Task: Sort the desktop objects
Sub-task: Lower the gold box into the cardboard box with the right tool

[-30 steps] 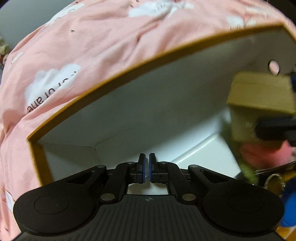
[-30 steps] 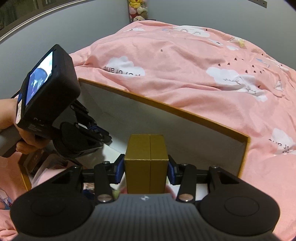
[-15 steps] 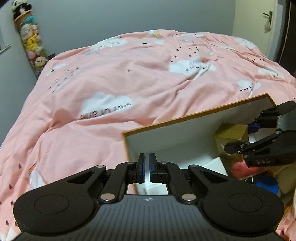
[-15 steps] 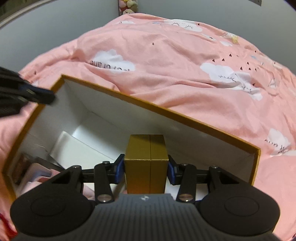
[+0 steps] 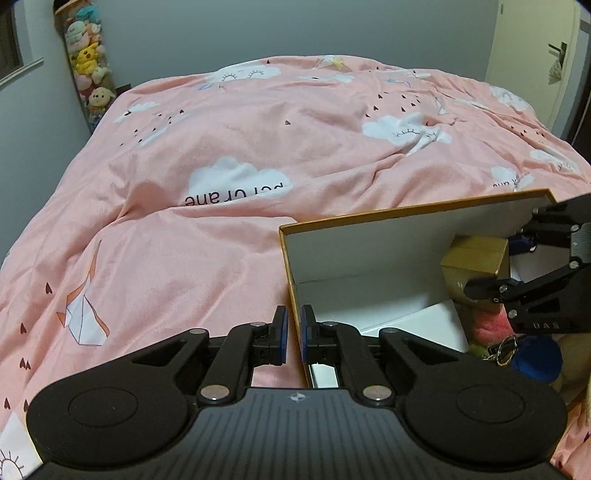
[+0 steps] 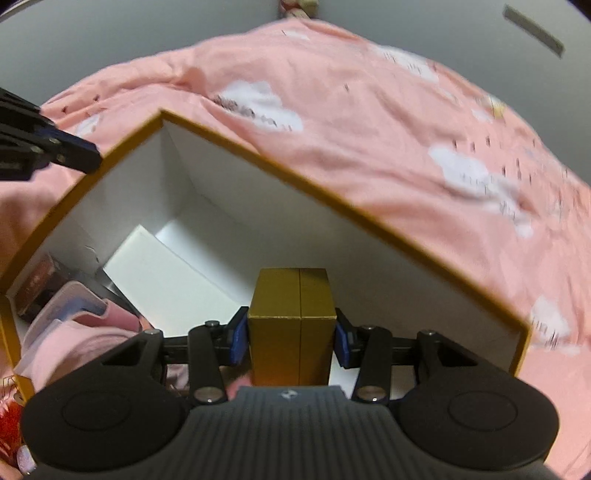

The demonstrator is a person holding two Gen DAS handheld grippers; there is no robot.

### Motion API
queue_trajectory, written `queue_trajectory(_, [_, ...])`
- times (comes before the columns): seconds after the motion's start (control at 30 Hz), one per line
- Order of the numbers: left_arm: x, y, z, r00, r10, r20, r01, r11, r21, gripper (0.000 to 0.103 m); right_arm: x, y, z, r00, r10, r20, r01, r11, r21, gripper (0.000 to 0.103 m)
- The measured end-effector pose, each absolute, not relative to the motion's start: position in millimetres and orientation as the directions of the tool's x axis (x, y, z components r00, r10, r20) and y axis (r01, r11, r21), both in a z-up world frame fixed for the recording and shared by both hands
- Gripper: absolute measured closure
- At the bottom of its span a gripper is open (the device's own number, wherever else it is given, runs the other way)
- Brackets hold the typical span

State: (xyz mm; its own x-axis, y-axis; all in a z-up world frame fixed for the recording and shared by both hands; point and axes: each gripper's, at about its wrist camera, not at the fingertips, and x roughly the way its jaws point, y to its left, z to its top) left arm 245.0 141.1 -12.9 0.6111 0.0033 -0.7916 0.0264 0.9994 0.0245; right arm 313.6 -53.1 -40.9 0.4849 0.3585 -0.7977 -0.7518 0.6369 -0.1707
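Left gripper (image 5: 291, 338) risen clear of storage box (image 5: 406, 213), jaws opening, empty; right gripper (image 6: 291, 338) jaws clamp gold box (image 6: 291, 314).

Salmon-pink cotton duvet (image 5: 229, 236), printed with white clouds, small dark hearts and raindrops, black lettering on one cloud, and an orange-and-white origami crane at 9 o'clock in the left wrist view. Open rectangular cardboard box (image 6: 258, 162), mustard-yellow along rim and outside, plain white inside. Small metallic-gold carton (image 6: 291, 325) at 6 o'clock in the right wrist view, with a dark centre seam. Black plastic right gripper (image 6: 291, 338) with royal-blue pads. Flat white slab (image 6: 159, 273) at 8 o'clock. Pale grey wall (image 5: 295, 33) at 12 o'clock.
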Motion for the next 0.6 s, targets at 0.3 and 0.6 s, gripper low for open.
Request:
queue_trajectory(0.3, [237.9,153.7,-8.2,0.598,0.017,-0.801,-0.033,0.999,-0.004,0.096,274.9,7.3,-43.7,0.464,0.504,-0.729,-0.886,0.251,-0.39,0.056])
queue_trajectory(0.6, [230.1,164.8,-6.9,0.577,0.032,-0.816,-0.048,0.999,0.006,0.095,280.1,50.5,-69.1,0.455,0.444,-0.772,-0.881,0.098,-0.463,0.056])
